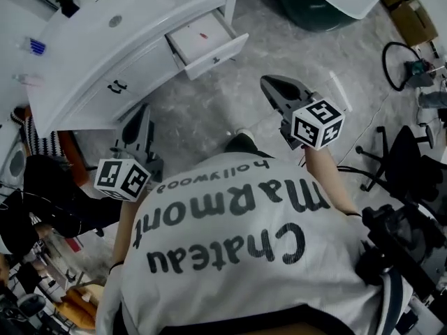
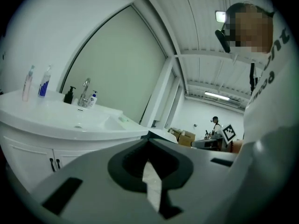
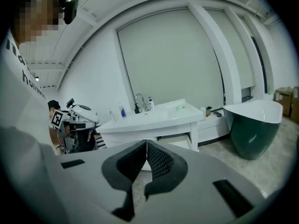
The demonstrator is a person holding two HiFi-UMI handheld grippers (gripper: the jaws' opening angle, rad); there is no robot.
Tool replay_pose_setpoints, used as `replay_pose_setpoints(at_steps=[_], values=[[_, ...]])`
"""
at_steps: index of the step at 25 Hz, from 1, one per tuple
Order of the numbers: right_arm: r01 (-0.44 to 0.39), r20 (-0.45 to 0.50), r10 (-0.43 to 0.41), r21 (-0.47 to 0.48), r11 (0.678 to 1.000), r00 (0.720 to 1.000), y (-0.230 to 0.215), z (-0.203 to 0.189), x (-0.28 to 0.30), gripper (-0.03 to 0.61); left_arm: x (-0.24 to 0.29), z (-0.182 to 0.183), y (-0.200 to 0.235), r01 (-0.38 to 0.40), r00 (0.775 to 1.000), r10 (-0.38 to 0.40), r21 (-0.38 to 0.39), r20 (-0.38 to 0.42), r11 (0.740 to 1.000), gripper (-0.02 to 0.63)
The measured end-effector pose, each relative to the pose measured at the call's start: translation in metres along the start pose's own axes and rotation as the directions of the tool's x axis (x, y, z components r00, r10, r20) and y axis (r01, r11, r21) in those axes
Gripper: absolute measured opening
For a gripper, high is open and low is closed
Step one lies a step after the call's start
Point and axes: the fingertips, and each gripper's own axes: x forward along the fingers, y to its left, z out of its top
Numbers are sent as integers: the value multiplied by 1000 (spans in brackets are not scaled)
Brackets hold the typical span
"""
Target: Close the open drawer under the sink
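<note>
Right gripper point(image 3: 146, 143) faces the open drawer point(image 3: 176, 142); head view shows its inside.

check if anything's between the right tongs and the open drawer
Nothing visible does. Only bare floor lies between the right tongs and the drawer, and nothing seems to stick out of the drawer.

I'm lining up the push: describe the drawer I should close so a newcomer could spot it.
Find the white sink vanity at the head view's upper left. At its right end, past the closed cabinet doors with black handles, is the drawer. It alone stands pulled out, with a small red item inside.
</note>
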Motion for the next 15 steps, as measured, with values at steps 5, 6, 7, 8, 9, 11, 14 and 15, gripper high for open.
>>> replay_pose_setpoints(at_steps=[5,6,7,8,9,11,14,15], values=[[-96,-23,97,34,995,995,-56,8,17,12,37,0,-12,-104,994,105,-25,14,994,8],[-114,-28,115,38,993,993,-65,8,22,12,44,-2,-12,-123,992,123,-32,13,992,8],[-132,-39,134,39,990,990,-74,7,29,12,50,-6,-12,-142,990,143,-42,13,989,8],[-154,-56,156,38,987,986,-81,4,36,12,55,-10,-11,-165,986,166,-58,16,985,8],[-177,-77,179,37,984,981,-87,1,44,12,59,-14,-12,-191,981,194,-83,24,978,8],[-230,-119,232,35,973,965,-96,-8,59,12,64,-21,-15,-244,967,252,-142,42,959,8],[-291,-159,296,55,955,942,-107,-23,82,12,66,-35,-22,-305,948,316,-184,30,934,8],[-296,-163,303,66,953,939,-112,-27,91,12,68,-41,-22,-313,947,321,-184,15,932,8]])
